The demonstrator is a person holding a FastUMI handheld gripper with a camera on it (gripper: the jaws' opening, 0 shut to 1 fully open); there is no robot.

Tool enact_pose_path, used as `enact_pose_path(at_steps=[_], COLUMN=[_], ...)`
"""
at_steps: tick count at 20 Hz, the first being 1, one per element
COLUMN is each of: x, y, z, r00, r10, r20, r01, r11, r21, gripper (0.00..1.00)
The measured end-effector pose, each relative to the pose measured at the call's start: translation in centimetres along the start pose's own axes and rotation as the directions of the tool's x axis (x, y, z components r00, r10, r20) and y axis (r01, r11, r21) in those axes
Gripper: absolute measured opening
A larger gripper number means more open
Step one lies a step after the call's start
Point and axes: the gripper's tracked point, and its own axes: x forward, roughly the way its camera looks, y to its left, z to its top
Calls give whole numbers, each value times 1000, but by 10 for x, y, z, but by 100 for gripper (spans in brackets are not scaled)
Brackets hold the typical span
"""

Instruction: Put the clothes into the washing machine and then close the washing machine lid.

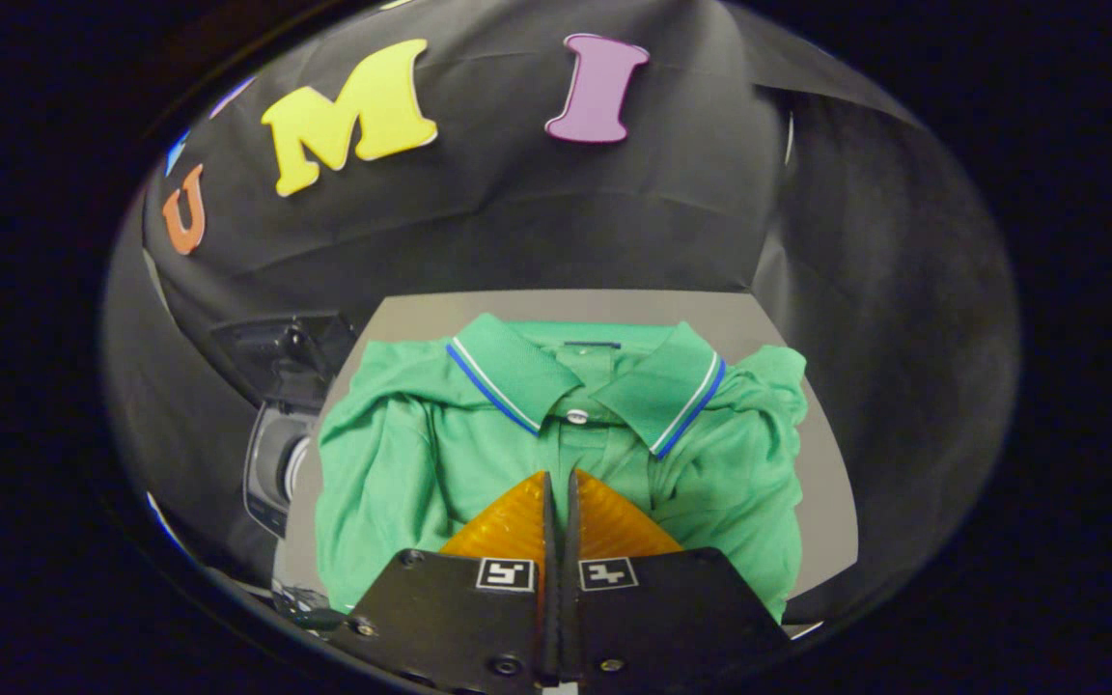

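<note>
1. A staged recording booth, not a lived-in home: black cloth wall [537, 222] hangs draped behind and round the sides.
2. A plain grey table [826, 502] carries a folded green polo shirt [402, 454].
3. A washing machine [276, 463] stands beside the table, suggesting a mock laundry corner.

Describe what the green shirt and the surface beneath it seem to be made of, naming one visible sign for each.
The green shirt looks like soft knitted fabric, probably cotton piqué: matte, finely textured, creased, with a ribbed striped collar. The table under it looks like a smooth, matte grey board, perhaps laminate; its flat, even sheen leaves that open. The tongs hang over the shirt's front, fingers almost together, gripping nothing visible.
</note>
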Motion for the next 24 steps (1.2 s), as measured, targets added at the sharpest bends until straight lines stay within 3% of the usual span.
enact_pose_path(at_steps=[9,16,24], x=[-57,-65,-56], y=[53,146,264], z=[53,65,62], r00=[982,953,909], r10=[145,280,414], r20=[118,117,56], r01=[-144,-268,-393], r11=[989,957,893], r21=[-17,-108,-220], gripper=[4,4,4])
